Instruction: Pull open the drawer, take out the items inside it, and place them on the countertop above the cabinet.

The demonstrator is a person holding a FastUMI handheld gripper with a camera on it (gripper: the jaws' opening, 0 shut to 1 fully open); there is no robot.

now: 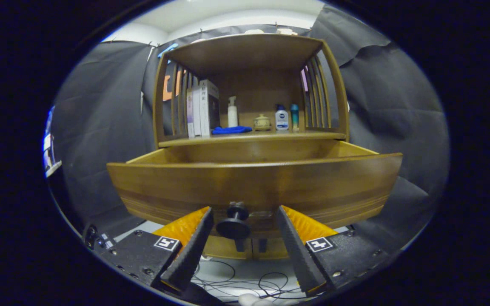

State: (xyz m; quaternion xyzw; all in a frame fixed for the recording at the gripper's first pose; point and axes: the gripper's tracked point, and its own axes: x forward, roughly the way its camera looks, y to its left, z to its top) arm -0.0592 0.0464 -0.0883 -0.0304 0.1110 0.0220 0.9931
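1. While the gripper (243, 216) sits with its fingers spread wide, the round dark drawer knob (233, 225) stands between them, touched by neither.
2. Pulled out from the cabinet, the brown wooden drawer (253, 185) shows a curved, glossy front with banded grain; its inside is hidden.
3. On the countertop (253, 137) above, upright books (202, 108) stand at the left edge, with a blue cloth (231, 130) beside them.
4. Behind the cloth, a white pump bottle (232, 111), a small lidded pot (262, 122) and two more bottles (287, 117) line the back.
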